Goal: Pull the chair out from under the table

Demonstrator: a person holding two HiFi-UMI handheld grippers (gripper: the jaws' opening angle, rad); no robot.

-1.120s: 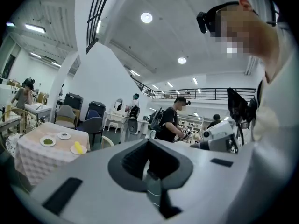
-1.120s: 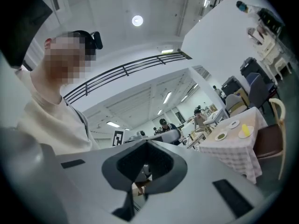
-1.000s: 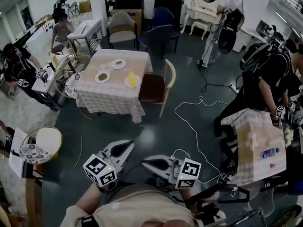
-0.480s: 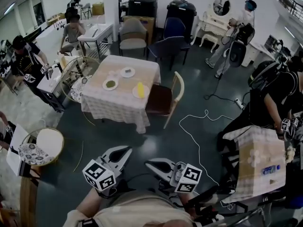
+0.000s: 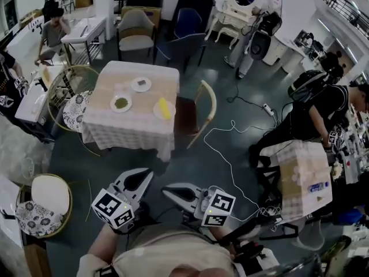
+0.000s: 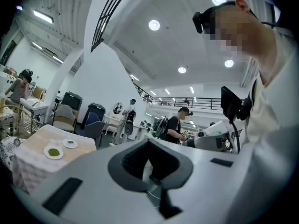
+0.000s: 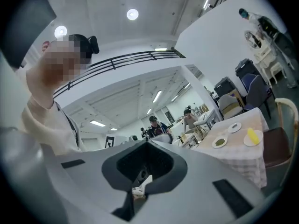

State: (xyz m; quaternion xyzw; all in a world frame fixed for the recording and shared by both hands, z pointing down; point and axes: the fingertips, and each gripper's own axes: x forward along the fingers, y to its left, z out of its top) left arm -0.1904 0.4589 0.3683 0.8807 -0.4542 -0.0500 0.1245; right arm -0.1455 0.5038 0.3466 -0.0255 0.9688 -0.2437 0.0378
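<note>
Right tool [image 5: 167, 190] far from chair [image 5: 183, 117]

No letters, numbers or brand names can be read in any view. The marker cube [image 5: 113, 209] of the left gripper [image 5: 143, 175] and the marker cube [image 5: 215, 208] of the right gripper [image 5: 166, 190] carry black-and-white square code patterns, not writing. A similar dark square sign [image 7: 111, 141] hangs on the far wall in the right gripper view; its content is too small to tell. The blue label on the bottle [image 5: 319, 186] on the right-hand worktop [image 5: 300, 166] is likewise illegible.
</note>
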